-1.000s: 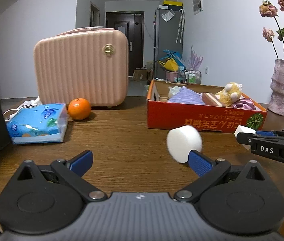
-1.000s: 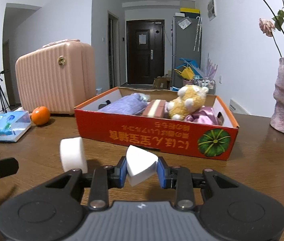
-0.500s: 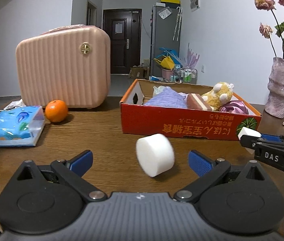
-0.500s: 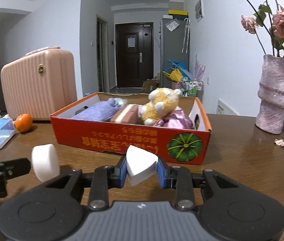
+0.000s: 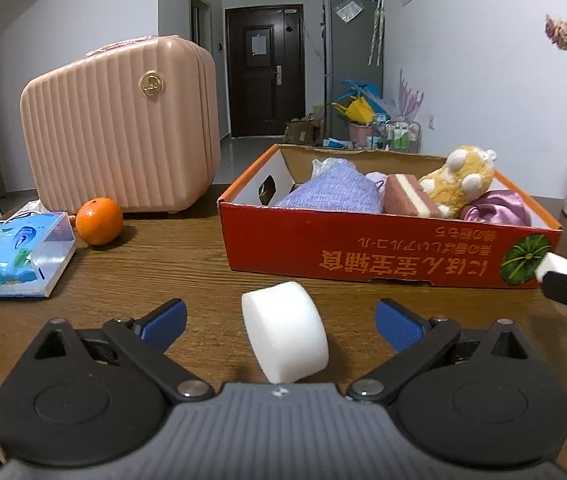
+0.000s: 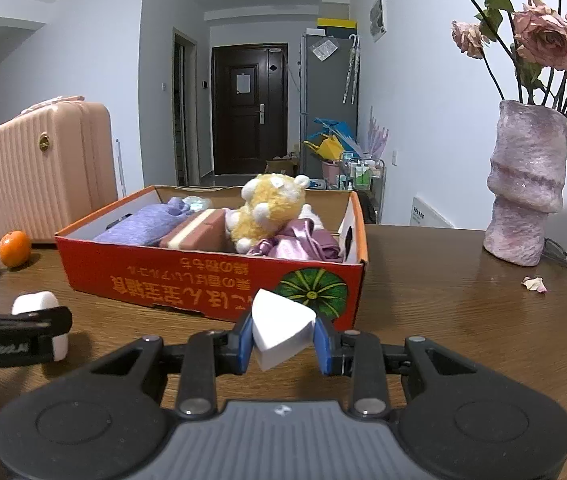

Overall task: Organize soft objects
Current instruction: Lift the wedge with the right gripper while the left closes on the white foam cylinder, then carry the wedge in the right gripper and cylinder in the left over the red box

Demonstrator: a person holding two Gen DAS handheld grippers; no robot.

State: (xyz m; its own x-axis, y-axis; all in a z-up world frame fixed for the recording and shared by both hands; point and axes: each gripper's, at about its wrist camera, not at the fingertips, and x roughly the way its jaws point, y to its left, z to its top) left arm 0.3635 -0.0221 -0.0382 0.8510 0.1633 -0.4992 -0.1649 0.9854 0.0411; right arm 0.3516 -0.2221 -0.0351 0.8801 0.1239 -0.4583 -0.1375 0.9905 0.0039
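Observation:
A white round sponge [image 5: 285,332] lies on the wooden table between the open jaws of my left gripper [image 5: 281,320]; it also shows in the right wrist view [image 6: 41,308]. My right gripper [image 6: 283,338] is shut on a white wedge sponge [image 6: 279,328], held just in front of the red cardboard box [image 6: 211,280]. The box [image 5: 363,248] holds a purple cloth [image 5: 331,192], a brown layered sponge [image 5: 407,196], a yellow plush toy [image 5: 459,176] and a shiny pink cloth [image 5: 499,208].
A pink suitcase [image 5: 123,128], an orange [image 5: 99,221] and a blue tissue pack [image 5: 19,256] stand on the table's left. A pink vase with dried roses [image 6: 527,188] stands at the right. Petals [image 6: 535,283] lie near it.
My left gripper has moved so the round sponge now sits centred and closer between its jaws. My right gripper, still holding the wedge, has shifted right and nearer the box's right end.

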